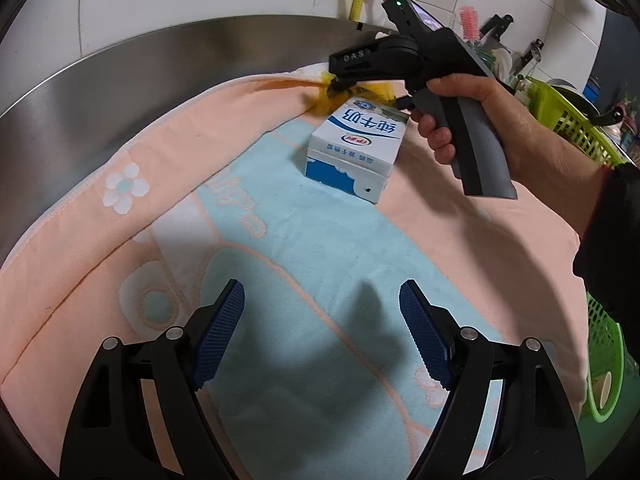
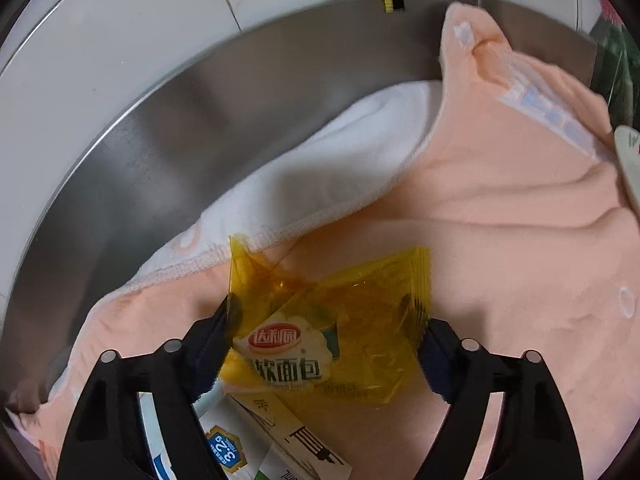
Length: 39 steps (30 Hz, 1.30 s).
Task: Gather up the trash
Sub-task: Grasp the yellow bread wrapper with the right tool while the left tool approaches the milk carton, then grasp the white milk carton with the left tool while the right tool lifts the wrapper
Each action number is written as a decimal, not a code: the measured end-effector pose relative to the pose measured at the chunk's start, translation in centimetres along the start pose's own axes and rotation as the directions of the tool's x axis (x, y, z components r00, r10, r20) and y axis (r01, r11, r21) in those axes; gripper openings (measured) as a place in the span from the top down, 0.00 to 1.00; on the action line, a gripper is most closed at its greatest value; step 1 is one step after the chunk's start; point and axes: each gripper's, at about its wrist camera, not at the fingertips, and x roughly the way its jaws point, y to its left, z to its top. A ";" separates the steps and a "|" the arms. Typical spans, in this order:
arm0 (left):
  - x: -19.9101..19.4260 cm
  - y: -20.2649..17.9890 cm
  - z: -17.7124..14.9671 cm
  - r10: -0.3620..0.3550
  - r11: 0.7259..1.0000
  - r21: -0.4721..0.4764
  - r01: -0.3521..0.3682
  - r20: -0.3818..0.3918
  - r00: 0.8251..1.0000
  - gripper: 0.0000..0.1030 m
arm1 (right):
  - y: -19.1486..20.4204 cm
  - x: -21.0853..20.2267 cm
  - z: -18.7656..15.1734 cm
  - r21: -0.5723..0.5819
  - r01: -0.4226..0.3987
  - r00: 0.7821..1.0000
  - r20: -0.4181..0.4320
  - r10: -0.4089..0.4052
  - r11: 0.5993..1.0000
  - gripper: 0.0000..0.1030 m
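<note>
A yellow see-through bread wrapper (image 2: 320, 320) lies on a pink and blue towel (image 2: 500, 240), right behind a blue and white milk carton (image 2: 256, 436). My right gripper (image 2: 326, 334) is open, its fingers on either side of the wrapper. In the left wrist view the right gripper's fingertips (image 1: 340, 84) reach into the wrapper (image 1: 376, 90) behind the carton (image 1: 356, 144). My left gripper (image 1: 322, 332) is open and empty, low over the towel (image 1: 280, 240), well in front of the carton.
A steel rim (image 1: 160, 68) curves behind the towel, with white tiled wall and a yellow hose (image 1: 356, 4) beyond. A green basket (image 1: 568, 116) with dishes stands at the right. Another green basket (image 1: 604, 364) sits low right.
</note>
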 end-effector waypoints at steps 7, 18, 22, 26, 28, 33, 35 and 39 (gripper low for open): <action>-0.3 0.3 0.2 0.010 1.000 -0.004 -0.010 0.014 1.000 0.23 | -0.8 -2.1 -1.5 0.017 -0.024 0.999 0.039 0.023 1.000 0.44; 0.1 -0.6 4.6 0.040 0.994 0.101 -0.045 0.048 0.998 0.23 | -3.9 -7.0 -4.2 0.032 -0.063 0.994 0.087 0.060 0.998 0.48; 1.8 -1.4 6.9 0.047 0.987 0.154 -0.053 0.047 0.998 0.23 | -4.6 -9.9 -5.9 0.013 -0.072 0.991 0.112 0.070 0.997 0.48; 4.1 -2.7 8.7 0.041 0.976 0.214 -0.047 0.030 0.999 0.21 | -5.7 -12.3 -7.6 -0.005 -0.065 0.990 0.123 0.065 0.998 0.48; 5.1 -3.2 9.4 0.055 0.969 0.237 -0.062 0.035 0.998 0.16 | -6.5 -13.4 -8.5 -0.016 -0.060 0.990 0.127 0.061 0.998 0.48; 7.0 -4.1 10.9 0.016 0.965 0.262 -0.017 0.007 1.000 0.16 | -7.8 -16.3 -11.4 -0.044 -0.024 0.990 0.138 0.030 0.999 0.48; 7.7 -4.6 11.1 0.015 0.960 0.281 -0.015 -0.001 1.000 0.16 | -8.2 -17.5 -12.5 -0.045 -0.019 0.989 0.144 0.025 0.999 0.48; 9.3 -5.1 11.7 0.004 0.962 0.275 0.006 -0.036 0.999 0.19 | -9.3 -19.7 -14.9 -0.038 -0.004 0.988 0.152 0.010 0.999 0.48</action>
